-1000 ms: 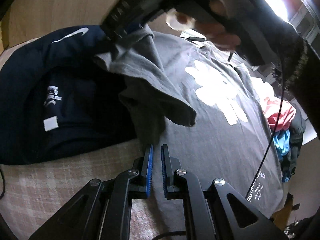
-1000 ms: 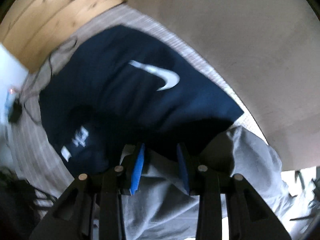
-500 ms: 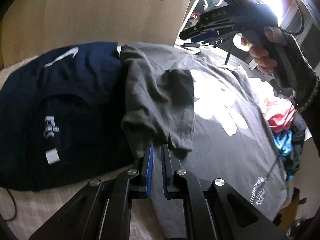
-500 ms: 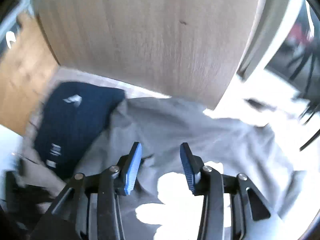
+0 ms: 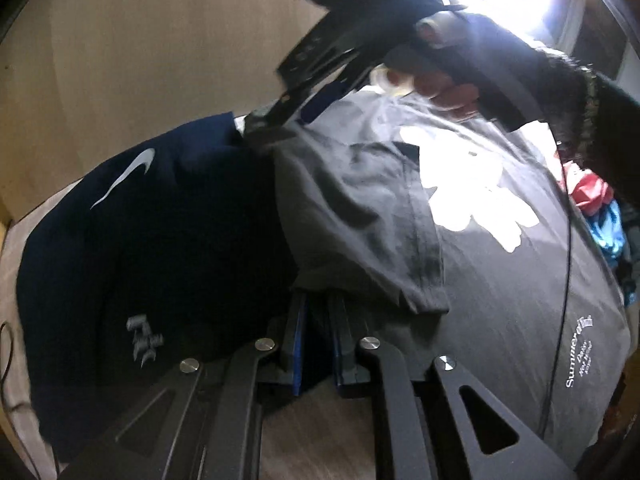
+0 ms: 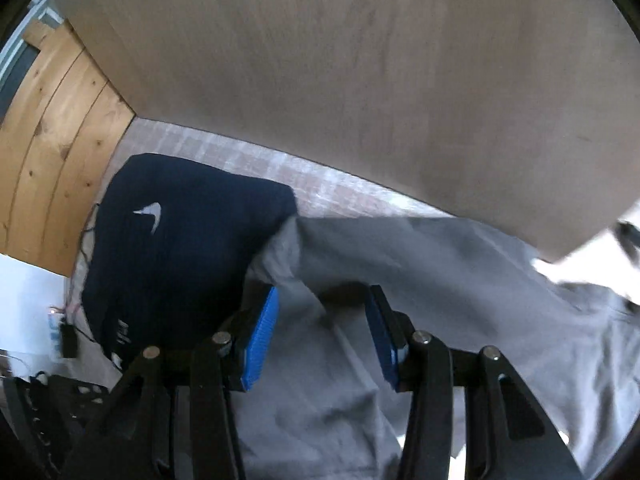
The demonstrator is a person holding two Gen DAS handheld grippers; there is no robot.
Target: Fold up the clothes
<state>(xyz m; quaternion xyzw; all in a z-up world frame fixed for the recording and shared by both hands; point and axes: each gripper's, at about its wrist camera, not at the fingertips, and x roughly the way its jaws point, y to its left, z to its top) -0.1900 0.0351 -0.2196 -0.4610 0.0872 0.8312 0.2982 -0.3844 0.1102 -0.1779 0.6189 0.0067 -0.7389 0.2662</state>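
Two garments side by side on a pale checked cover (image 6: 320, 184): a navy garment (image 5: 160, 248) with a white swoosh logo (image 5: 124, 178) and a small block of pale lettering, too blurred to read, and a grey T-shirt (image 5: 500, 280) spread flat just beside it, touching along one edge. On the grey T-shirt, a large white print (image 5: 472, 192) across the chest and small white script near the hem, beginning "Summer"; lines beneath too small to read. One sleeve folded inward over the shirt body.

Left gripper (image 5: 318, 320) low at the folded sleeve's edge, jaws nearly together and just opening; cloth lying over the fingertips, whether pinched between the pads impossible to tell. Right gripper (image 6: 322, 320) half open over the shirt's top corner by the navy garment, blue pads (image 6: 260, 336) clear of the cloth, nothing clamped. In the left wrist view, held by a hand (image 5: 448, 88) in a dark sleeve above the shirt's collar end.
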